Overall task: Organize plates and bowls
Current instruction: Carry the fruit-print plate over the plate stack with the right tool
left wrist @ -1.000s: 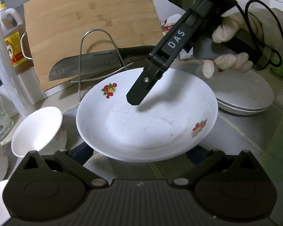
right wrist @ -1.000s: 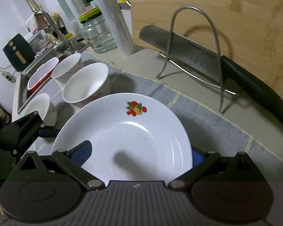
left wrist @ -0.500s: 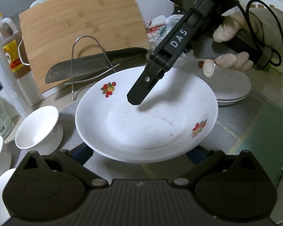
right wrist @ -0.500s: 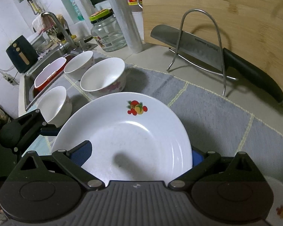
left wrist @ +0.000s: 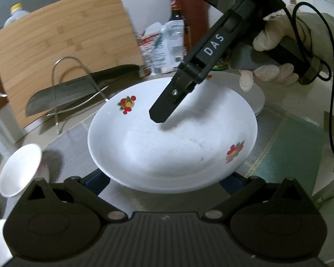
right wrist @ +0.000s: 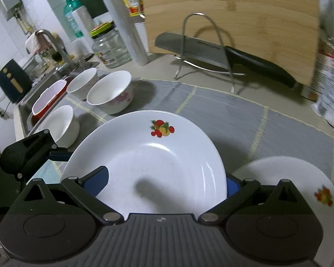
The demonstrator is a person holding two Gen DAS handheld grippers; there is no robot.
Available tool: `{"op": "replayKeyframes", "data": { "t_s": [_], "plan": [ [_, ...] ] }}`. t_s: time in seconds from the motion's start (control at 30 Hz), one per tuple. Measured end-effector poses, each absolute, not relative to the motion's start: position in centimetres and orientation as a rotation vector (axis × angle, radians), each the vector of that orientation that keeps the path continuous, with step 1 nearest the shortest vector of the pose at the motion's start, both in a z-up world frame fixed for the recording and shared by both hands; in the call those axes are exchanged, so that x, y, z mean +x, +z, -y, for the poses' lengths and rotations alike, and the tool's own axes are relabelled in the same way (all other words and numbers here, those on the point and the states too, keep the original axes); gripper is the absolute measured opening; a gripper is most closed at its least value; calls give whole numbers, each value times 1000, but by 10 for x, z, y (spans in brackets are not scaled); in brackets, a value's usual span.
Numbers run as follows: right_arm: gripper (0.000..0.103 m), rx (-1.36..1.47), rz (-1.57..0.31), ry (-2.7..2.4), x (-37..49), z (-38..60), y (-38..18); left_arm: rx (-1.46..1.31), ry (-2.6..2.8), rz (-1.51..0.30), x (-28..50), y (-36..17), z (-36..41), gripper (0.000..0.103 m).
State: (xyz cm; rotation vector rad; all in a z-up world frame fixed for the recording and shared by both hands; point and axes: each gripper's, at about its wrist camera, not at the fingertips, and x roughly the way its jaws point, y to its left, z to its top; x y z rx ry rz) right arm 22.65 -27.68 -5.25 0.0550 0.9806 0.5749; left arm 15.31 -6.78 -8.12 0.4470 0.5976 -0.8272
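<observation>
I'm carrying the fruit-print plate aloft over the grey mat; both grippers, left and right, clamp its rim; next, lower it onto the plate stack at four o'clock.

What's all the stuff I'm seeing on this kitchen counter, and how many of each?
fruit-print plate: 1, white, held up between both grippers
stacked plates: count unclear, white, on mat at right
bowls: 3, white, on mat near sink
knife: 1, black handle, on wire rack
cutting board: 1, bamboo, against wall
glass jar: 1, clear, by sink
soap bottle: 1, green, behind sink
left hand-held gripper: 1, black, shut on plate
right hand-held gripper: 1, black, shut on plate
gloved hand: 1, white
</observation>
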Motion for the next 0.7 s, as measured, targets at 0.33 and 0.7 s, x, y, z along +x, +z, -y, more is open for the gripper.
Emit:
{"op": "replayKeyframes", "data": {
  "t_s": [0.33, 0.7],
  "plan": [
    [103, 101, -949, 450, 202, 315, -46, 480, -950, -565, 153, -77, 96, 102],
    [103, 146, -932, 310, 182, 363, -43, 510, -1085, -533, 159, -79, 137, 102]
  ]
}}
